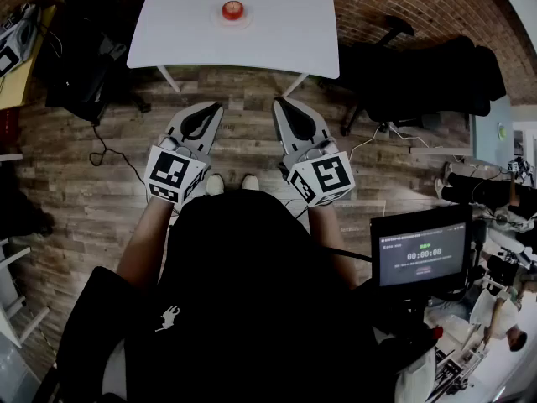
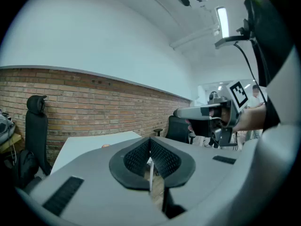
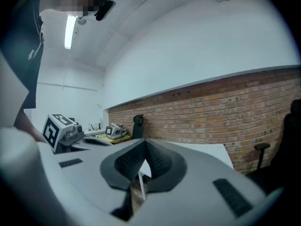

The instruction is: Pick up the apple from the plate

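A red apple sits on a small white plate near the far middle of the white table. Both grippers hang side by side over the wooden floor, short of the table's near edge and pointing toward it. My left gripper is shut with nothing between its pads. My right gripper is shut and empty too. In the left gripper view the pads meet, and a sliver of the apple peeks above the gripper body. In the right gripper view the jaws are closed, the table lies beyond them, and the apple is hidden.
Black office chairs stand right of the table, and another dark chair stands to its left. A monitor is at my lower right. A cable trails over the wooden floor. A brick wall runs behind the table.
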